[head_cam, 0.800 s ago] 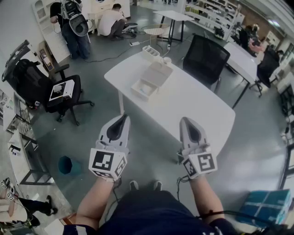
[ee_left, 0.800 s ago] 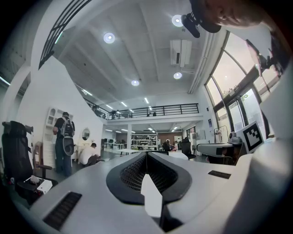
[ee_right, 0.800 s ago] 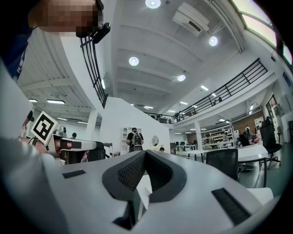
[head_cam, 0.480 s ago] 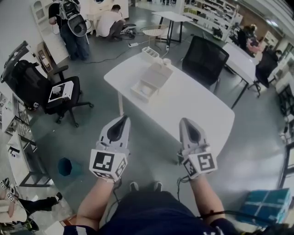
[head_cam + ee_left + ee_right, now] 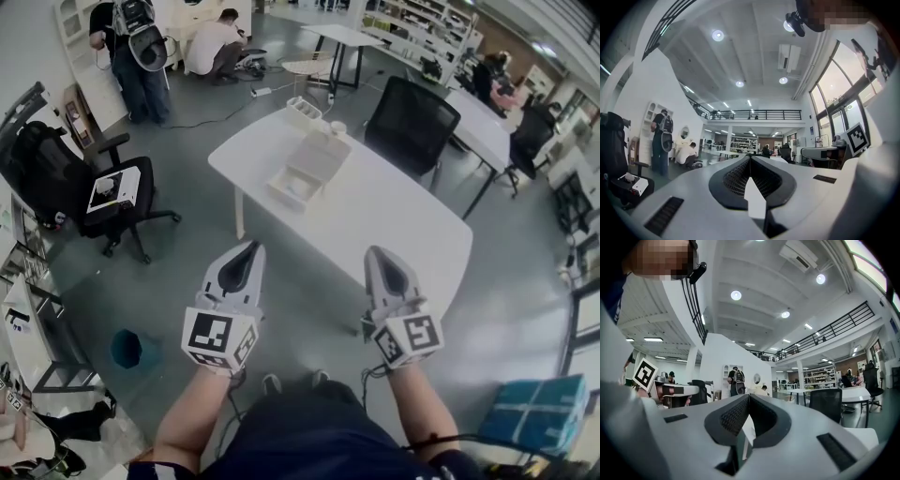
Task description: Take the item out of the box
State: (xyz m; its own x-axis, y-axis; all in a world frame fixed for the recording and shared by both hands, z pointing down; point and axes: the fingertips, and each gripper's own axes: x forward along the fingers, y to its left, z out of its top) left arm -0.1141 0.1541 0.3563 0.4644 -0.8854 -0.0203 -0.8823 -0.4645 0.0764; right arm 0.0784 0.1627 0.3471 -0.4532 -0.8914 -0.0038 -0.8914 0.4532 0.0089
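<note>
An open cardboard box (image 5: 292,182) sits on the white table (image 5: 403,220), its lid (image 5: 321,151) folded back behind it. Something pale lies inside the box; I cannot make out what it is. Both grippers are held level over the floor, well short of the table. My left gripper (image 5: 250,247) points toward the table's near left edge with its jaws shut and empty. My right gripper (image 5: 375,252) is beside it, also shut and empty. In the left gripper view the left gripper (image 5: 750,157) has its jaws meeting at the tip; in the right gripper view the right gripper (image 5: 749,396) looks the same.
A black office chair (image 5: 414,120) stands behind the table. Another black chair (image 5: 112,192) with a box on its seat is at the left. A small tray (image 5: 305,110) and a cup (image 5: 337,127) sit at the table's far end. A teal bin (image 5: 128,349) stands on the floor. People (image 5: 131,56) work at the back left.
The head view has shifted slightly, so the room sits a bit further left. Both grippers keep the same pose, shut and level.
</note>
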